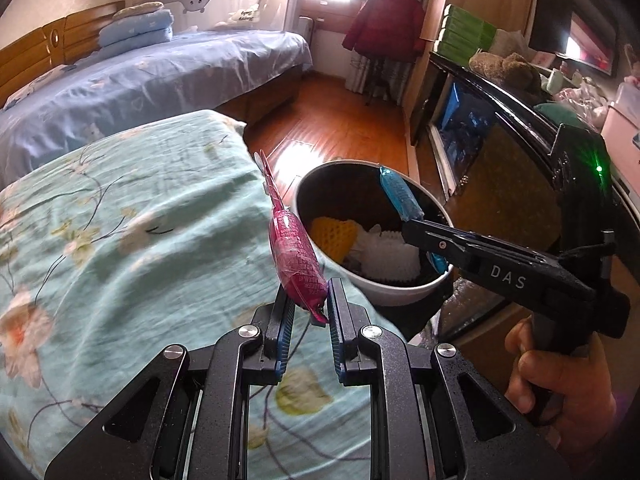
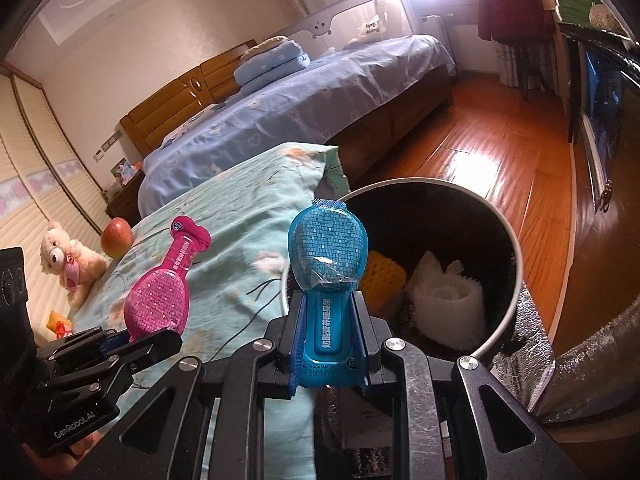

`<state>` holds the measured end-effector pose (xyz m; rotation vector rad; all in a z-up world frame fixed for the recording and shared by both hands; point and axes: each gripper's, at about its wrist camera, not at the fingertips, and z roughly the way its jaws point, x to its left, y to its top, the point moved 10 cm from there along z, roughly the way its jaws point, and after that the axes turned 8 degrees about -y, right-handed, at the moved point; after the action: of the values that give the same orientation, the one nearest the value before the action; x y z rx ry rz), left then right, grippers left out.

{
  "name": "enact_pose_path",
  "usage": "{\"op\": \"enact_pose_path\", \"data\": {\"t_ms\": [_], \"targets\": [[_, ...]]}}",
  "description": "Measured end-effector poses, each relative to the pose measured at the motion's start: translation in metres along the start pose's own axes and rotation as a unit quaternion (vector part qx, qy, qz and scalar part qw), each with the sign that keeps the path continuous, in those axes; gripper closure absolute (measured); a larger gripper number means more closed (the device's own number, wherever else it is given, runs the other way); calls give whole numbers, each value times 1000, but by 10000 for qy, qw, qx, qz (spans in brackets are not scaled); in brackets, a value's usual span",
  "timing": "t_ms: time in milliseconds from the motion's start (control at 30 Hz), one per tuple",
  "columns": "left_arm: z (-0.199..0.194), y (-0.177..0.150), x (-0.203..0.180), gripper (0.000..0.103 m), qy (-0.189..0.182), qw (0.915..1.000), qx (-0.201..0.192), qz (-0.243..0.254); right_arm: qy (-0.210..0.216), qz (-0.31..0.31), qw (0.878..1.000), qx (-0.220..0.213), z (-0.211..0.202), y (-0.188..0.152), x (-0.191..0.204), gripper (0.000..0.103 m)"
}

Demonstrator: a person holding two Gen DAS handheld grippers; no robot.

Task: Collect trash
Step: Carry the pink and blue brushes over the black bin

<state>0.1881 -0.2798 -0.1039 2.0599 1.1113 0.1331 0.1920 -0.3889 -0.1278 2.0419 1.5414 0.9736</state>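
Currently, pink wrapper (image 1: 294,258): one, held upright by its lower tail, long axis running up and slightly left, flared tip uppermost – above the near edge of the floral bedspread (image 1: 132,216).
Blue wrapper (image 2: 327,256): one, upright, bulb end up and narrow printed neck down, over the near left rim of the bin.
Left gripper (image 1: 310,312): jaws closed on the pink wrapper's twisted tail.
Right gripper (image 2: 328,344): jaws pinched narrowly on the blue wrapper's neck; a hand (image 1: 560,372) is seen on its handle.
Bin (image 2: 516,292): one, round, pale outside and dark inside, set right of the bed.
Bin contents: one yellow foam net (image 2: 384,276), waffle-textured, and one white foam net (image 2: 448,300), ribbed – both lying at the bottom.
Wrapper material: glossy crinkled plastic, finely dotted, bulb-and-neck shaped.
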Motion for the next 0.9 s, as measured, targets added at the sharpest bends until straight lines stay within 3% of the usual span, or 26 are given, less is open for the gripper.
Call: {"op": "enact_pose_path", "data": {"t_ms": [900], "targets": [[44, 25, -24, 88, -141, 9995, 215, 195, -249, 149, 9996, -5, 14, 21, -38, 82]]}}
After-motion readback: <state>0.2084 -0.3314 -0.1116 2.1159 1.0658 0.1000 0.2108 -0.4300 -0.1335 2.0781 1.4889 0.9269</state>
